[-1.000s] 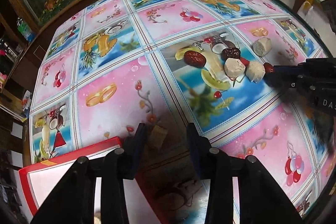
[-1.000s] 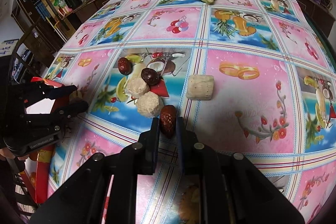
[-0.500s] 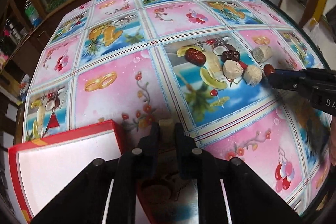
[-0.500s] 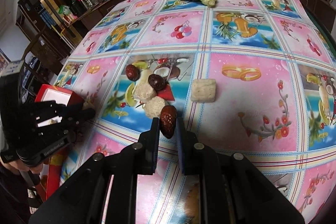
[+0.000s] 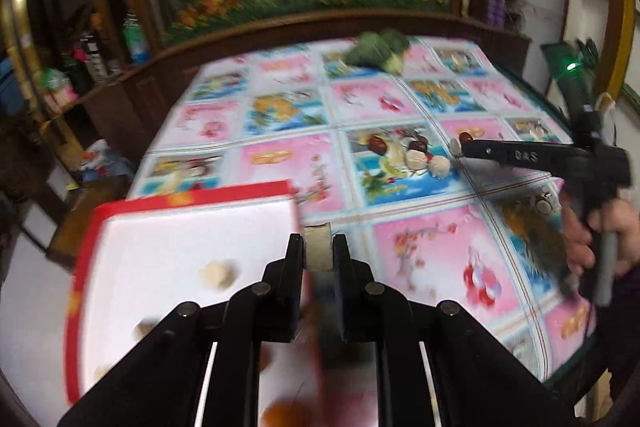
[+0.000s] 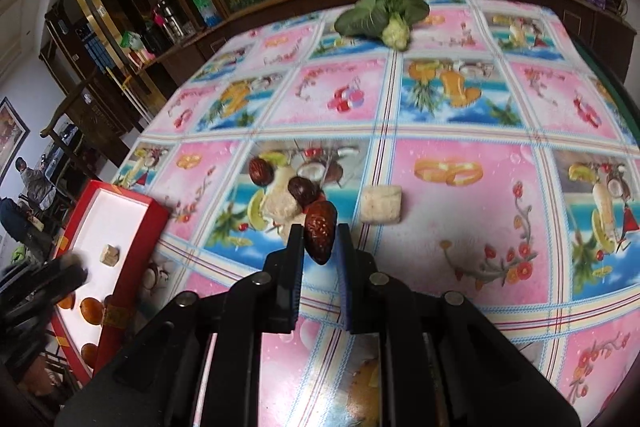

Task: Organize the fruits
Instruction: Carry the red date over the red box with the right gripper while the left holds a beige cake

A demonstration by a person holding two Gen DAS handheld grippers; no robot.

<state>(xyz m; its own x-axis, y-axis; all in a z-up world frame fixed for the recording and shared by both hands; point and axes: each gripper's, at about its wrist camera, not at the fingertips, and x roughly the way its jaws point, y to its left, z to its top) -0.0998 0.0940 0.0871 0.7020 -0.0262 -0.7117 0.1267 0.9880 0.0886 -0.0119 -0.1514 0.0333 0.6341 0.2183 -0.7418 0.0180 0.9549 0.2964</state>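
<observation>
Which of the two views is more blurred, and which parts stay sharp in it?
The left wrist view is more blurred: the red box, the tablecloth and the background smear, while the left claw and its beige piece stay sharp. The right wrist view is mostly crisp, including the red date in the right claw; both bend at the edges.

Both wrist views look steeply down over the patterned table (image 6: pixel 460 227); the leafy vegetable (image 5: pixel 378 51) at 12 o'clock appears in both.

Black linkage arms with round rivets end in flat fingers (image 6: pixel 297 247).
</observation>
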